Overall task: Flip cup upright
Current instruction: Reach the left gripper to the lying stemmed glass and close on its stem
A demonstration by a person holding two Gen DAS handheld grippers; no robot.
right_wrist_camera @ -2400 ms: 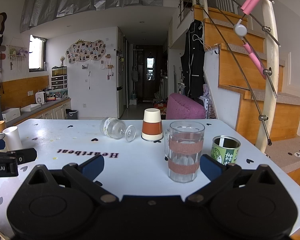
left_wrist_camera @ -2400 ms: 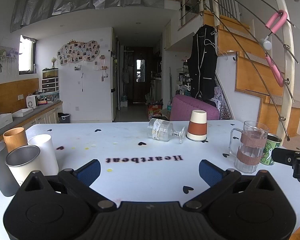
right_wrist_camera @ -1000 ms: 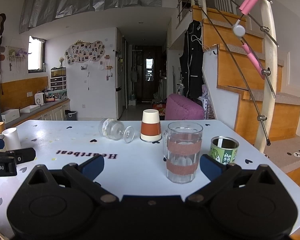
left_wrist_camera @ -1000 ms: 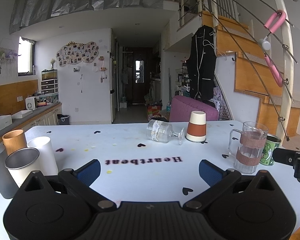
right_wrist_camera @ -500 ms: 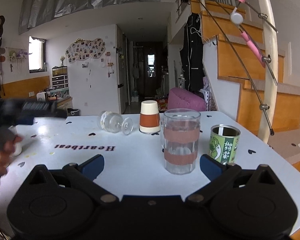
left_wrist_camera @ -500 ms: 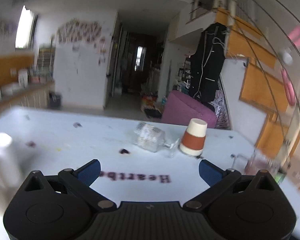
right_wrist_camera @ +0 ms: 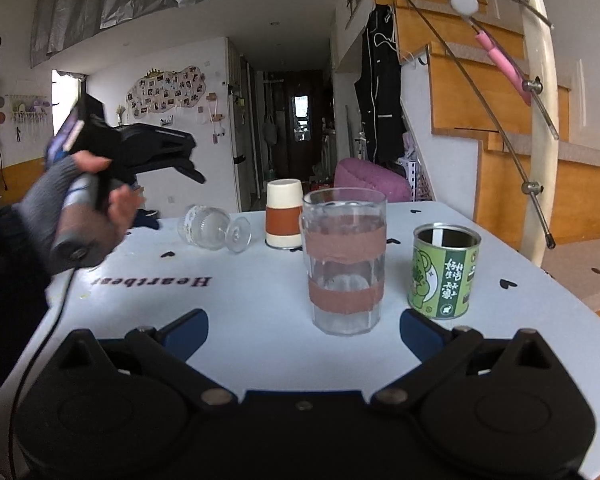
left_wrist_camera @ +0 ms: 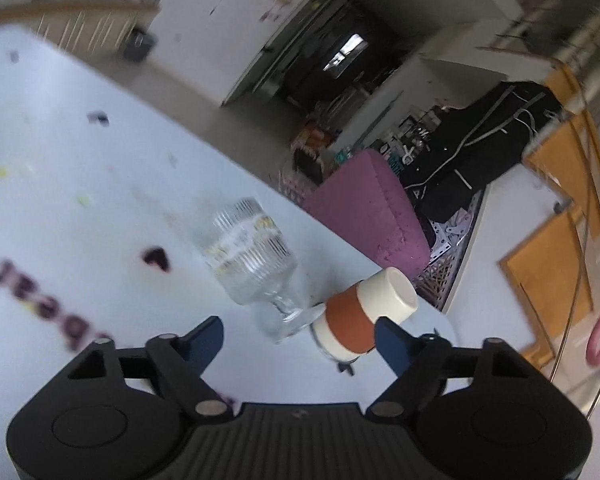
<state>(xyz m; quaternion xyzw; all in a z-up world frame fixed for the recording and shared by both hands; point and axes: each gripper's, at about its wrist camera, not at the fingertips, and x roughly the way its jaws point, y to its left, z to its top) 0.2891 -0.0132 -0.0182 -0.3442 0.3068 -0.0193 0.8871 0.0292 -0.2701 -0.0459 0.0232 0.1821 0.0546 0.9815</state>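
A white worktop (right_wrist_camera: 260, 300) scattered with small dark hearts stands in an open room with a wooden staircase and a dark hallway behind it. The left gripper (left_wrist_camera: 298, 334) is raised and tilted over the far part of the worktop, its blue-padded jaws spread wide and holding nothing; between them the left wrist view frames the foot of a ribbed clear stemmed glass (left_wrist_camera: 256, 256) lying on its side and, just beside that foot, an upside-down paper cup with a cream body and a rust-brown band (left_wrist_camera: 364, 316). The right gripper (right_wrist_camera: 304, 328) hangs low near the front edge, jaws likewise wide apart and empty, with a tall clear glass mug wrapped in two brown bands (right_wrist_camera: 344, 260) standing between its tips and a green printed tin can (right_wrist_camera: 444, 272) to the right.

Nothing has been turned yet: the paper cup rests on its rim, base up, and the stemmed glass lies flat. Which of the two is meant cannot be told; the left gripper seems to be lining up on that pair. The grasp, the turn and the setting down all remain.

"Heartbeat" is printed on the worktop, upside down from here. The can carries writing too small to read.
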